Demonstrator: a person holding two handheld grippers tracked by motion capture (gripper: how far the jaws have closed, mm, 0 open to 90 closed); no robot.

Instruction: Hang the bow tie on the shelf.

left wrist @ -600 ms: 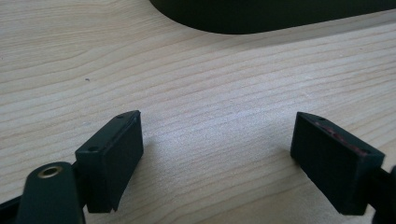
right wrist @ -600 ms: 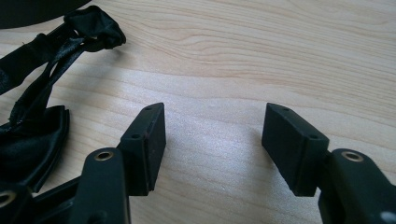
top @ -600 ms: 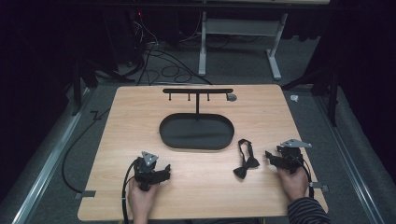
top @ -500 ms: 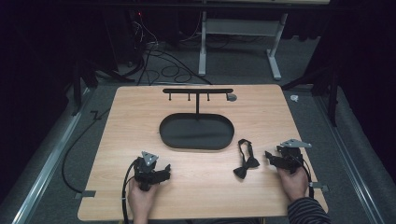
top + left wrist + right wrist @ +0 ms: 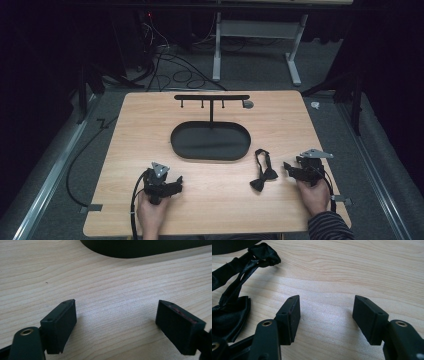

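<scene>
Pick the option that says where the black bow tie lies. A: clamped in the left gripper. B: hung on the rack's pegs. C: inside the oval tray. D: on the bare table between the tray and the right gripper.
D: the bow tie lies flat on the table, just right of the oval tray and left of the open right gripper.

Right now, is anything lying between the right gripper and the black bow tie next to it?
No. The right gripper, jaws open and empty, sits beside the bow tie with bare table between them; in the right gripper view the bow tie is just left of the jaws.
</scene>
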